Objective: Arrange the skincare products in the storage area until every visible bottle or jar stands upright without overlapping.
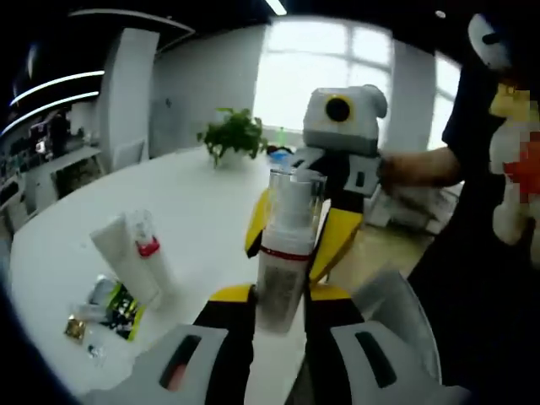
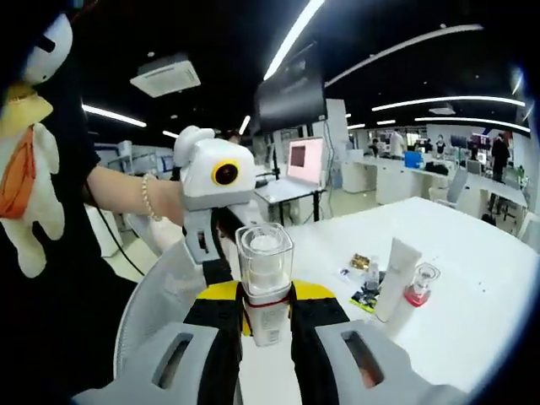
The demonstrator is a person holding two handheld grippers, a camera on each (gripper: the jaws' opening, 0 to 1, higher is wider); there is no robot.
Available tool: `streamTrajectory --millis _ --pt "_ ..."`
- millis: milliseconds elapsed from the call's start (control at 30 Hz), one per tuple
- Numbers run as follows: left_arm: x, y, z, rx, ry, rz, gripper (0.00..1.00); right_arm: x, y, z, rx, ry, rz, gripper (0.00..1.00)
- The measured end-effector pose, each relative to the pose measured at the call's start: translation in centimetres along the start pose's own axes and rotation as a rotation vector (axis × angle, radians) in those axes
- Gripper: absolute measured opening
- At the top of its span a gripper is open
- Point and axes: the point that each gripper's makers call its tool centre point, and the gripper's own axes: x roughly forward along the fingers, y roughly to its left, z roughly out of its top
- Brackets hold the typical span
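Left gripper view
Claw: left gripper [image 1: 278, 305] clamped on pump bottle [image 1: 285, 253], held upright above table [image 1: 202, 211].
Opposite claw: right gripper [image 1: 297, 232] clamped on same bottle.
Risk: opposing pulls, bottle slipping or tilting.
Unclear: packets [image 1: 105, 312] blurred.

Right gripper view
Claw: right gripper [image 2: 266, 314] closed on pump bottle [image 2: 265, 278].
Elsewhere: tube [image 2: 395, 277], small jar [image 2: 420, 283] upright.
Hidden: bottle base.

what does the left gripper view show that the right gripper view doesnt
Left gripper view alone: a potted plant on the far side of the white table, with bright windows behind it.

Right gripper view alone: a laptop on a stand, office desks behind it, and a small red-based bottle beside the tube.

Both: the clear-capped pump bottle held between both tongs, the upright white tube, and small packets on the table.
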Motion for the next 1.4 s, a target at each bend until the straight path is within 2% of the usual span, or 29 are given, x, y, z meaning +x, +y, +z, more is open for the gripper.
streamTrajectory --millis 100,133,200,333,533,800,967,1133,1233,1400 --pt "1.1 0.0 -0.9 0.024 0.032 0.011 0.20 0.4 -0.4 -1.5 -0.008 0.046 -0.029 0.20" --pt "1.8 0.7 -2.0 0.034 0.043 0.019 0.20 0.6 -0.6 -2.1 -0.022 0.067 -0.043 0.20" --pt "2.3 1.3 -3.1 0.041 0.064 0.031 0.20 0.9 -0.9 -3.1 -0.025 0.091 -0.065 0.20" --pt "3.5 2.0 -4.6 0.053 0.092 0.039 0.21 1.3 -1.5 -5.1 -0.012 0.125 -0.106 0.20" --pt "4.7 3.2 -6.5 0.061 0.130 0.050 0.21 2.0 -2.5 -7.2 0.007 0.142 -0.149 0.20" --pt "5.9 4.5 -8.8 0.073 0.172 0.079 0.21 3.0 -3.6 -9.4 -0.014 0.165 -0.157 0.20" --pt "6.7 4.7 -10.4 0.071 0.205 0.094 0.21 3.8 -3.9 -11.4 -0.014 0.205 -0.151 0.20" --pt "7.2 5.1 -11.4 0.059 0.212 0.101 0.21 4.1 -4.2 -12.4 -0.005 0.221 -0.151 0.20" --pt "7.5 5.2 -11.7 0.056 0.217 0.105 0.21 4.4 -4.7 -13.3 0.005 0.228 -0.148 0.20" --pt "8.1 5.4 -11.9 0.055 0.234 0.112 0.21 4.6 -5.1 -13.8 0.021 0.235 -0.152 0.21"
